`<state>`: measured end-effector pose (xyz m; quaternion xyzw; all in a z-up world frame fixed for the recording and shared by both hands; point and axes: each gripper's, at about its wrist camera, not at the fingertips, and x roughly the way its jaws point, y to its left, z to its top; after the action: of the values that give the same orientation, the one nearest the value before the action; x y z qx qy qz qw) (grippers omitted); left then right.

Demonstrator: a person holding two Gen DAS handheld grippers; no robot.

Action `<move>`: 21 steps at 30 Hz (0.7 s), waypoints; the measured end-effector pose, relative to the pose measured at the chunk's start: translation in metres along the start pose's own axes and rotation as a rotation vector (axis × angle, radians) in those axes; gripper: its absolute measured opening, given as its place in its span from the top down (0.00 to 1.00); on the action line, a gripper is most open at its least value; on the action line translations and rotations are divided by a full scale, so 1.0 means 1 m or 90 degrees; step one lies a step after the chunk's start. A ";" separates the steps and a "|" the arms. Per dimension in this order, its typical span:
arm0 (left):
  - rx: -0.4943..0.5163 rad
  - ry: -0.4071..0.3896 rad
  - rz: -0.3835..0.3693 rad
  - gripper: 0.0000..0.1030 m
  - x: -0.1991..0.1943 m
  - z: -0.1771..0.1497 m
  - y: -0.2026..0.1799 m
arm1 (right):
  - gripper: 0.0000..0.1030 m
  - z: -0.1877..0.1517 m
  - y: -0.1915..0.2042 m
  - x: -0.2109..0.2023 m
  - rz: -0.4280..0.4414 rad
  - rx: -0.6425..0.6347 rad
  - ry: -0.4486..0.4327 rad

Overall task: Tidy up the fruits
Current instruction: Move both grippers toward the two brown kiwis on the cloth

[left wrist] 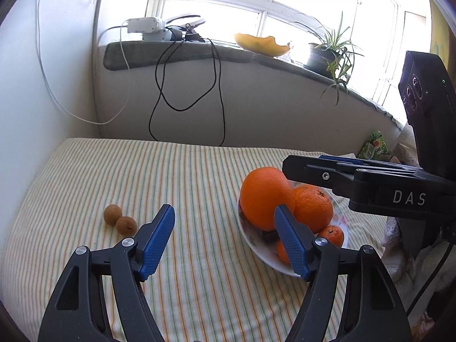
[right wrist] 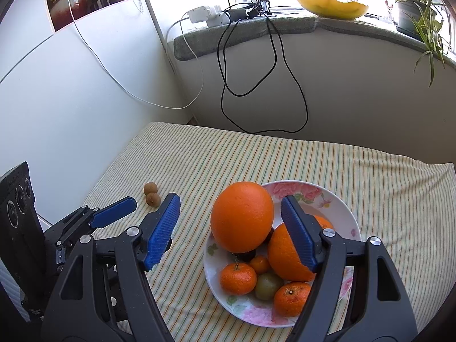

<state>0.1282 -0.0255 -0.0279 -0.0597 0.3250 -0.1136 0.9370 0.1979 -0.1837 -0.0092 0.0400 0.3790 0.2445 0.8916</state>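
Note:
A white floral plate [right wrist: 336, 199] on the striped cloth holds a large orange [right wrist: 242, 216], a second orange [right wrist: 285, 256], several mandarins [right wrist: 238, 278] and a greenish fruit [right wrist: 268, 285]. My right gripper [right wrist: 230, 198] hovers over the plate, open; the large orange shows between its blue pads, and neither pad presses on it. Two small brown fruits [left wrist: 112, 213] lie on the cloth, left of my left gripper [left wrist: 223, 208], which is open and holds nothing. The plate [left wrist: 256, 253] is to its right, with the large orange [left wrist: 265, 196] partly behind its right finger. The right gripper [left wrist: 302, 168] reaches in above the plate.
Behind the cloth rises a curved wall under a windowsill with a yellow melon rind [right wrist: 330, 7], a potted plant [right wrist: 419, 8] and a power strip [right wrist: 208, 14] with cables hanging down. A white panel stands at the left. A green packet [left wrist: 374, 145] lies at the far right.

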 end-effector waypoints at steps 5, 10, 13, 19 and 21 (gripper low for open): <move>-0.002 -0.002 0.007 0.30 -0.003 -0.002 0.004 | 0.26 0.000 0.003 0.000 -0.007 -0.006 -0.002; -0.003 0.000 0.018 0.30 -0.005 -0.005 0.009 | 0.26 0.000 0.006 0.001 -0.012 -0.006 0.000; -0.010 0.000 0.021 0.30 -0.007 -0.007 0.015 | 0.26 0.000 0.009 0.002 -0.013 -0.004 0.001; -0.021 -0.002 0.035 0.30 -0.014 -0.011 0.029 | 0.26 0.000 0.019 0.002 0.001 -0.007 -0.012; -0.027 -0.004 0.040 0.30 -0.016 -0.012 0.034 | 0.26 -0.001 0.025 0.002 0.003 -0.014 -0.018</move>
<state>0.1145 0.0113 -0.0339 -0.0699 0.3263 -0.0767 0.9396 0.1888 -0.1608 -0.0048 0.0343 0.3638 0.2503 0.8966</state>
